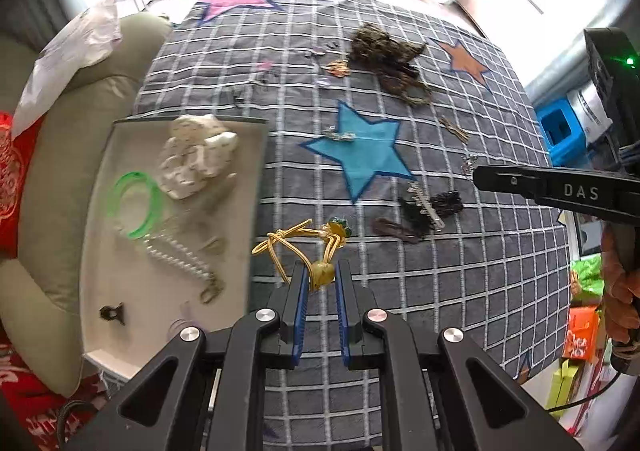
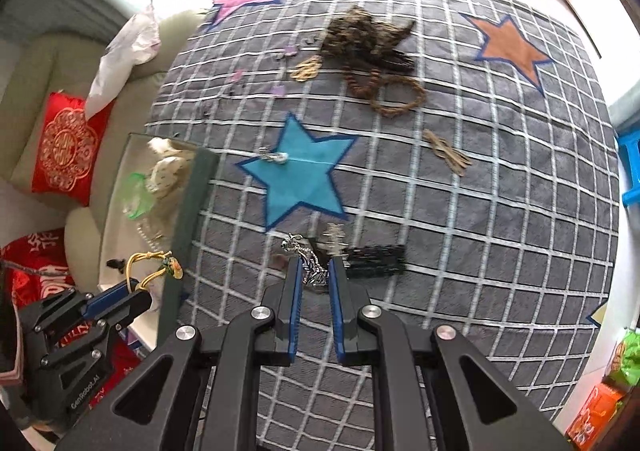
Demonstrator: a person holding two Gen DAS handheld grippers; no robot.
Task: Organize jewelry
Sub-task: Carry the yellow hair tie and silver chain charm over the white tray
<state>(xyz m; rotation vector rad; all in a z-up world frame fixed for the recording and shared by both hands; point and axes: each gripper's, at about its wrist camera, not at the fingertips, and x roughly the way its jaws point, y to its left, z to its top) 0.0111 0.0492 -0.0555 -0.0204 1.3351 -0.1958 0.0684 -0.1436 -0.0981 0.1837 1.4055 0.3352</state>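
Left tool (image 1: 322,277): fingers clamped on the yellow-green bead of a yellow elastic cord hair tie (image 1: 298,241), its loops trailing up and left toward the tray. Right tool (image 2: 314,275): fingers clamped on a small silver filigree piece (image 2: 308,263), kind not readable, part hidden between the blue pads. Destination, by judgement: shallow white rectangular tray (image 1: 120,355), lying left of both tools with its long axis running away from the cameras; the left tool sits just beside its near edge, the right farther off across the grey checked star-patterned blanket (image 1: 460,271). Tray contents: green plastic bangle (image 1: 138,203), white spotted fabric scrunchie (image 1: 196,159), clear coiled chain (image 1: 180,255), small dark claw clip (image 1: 112,313). Loose on blanket: black hair pieces (image 1: 430,209), brown braided ring (image 2: 400,95). Smaller scattered items too blurred to name.
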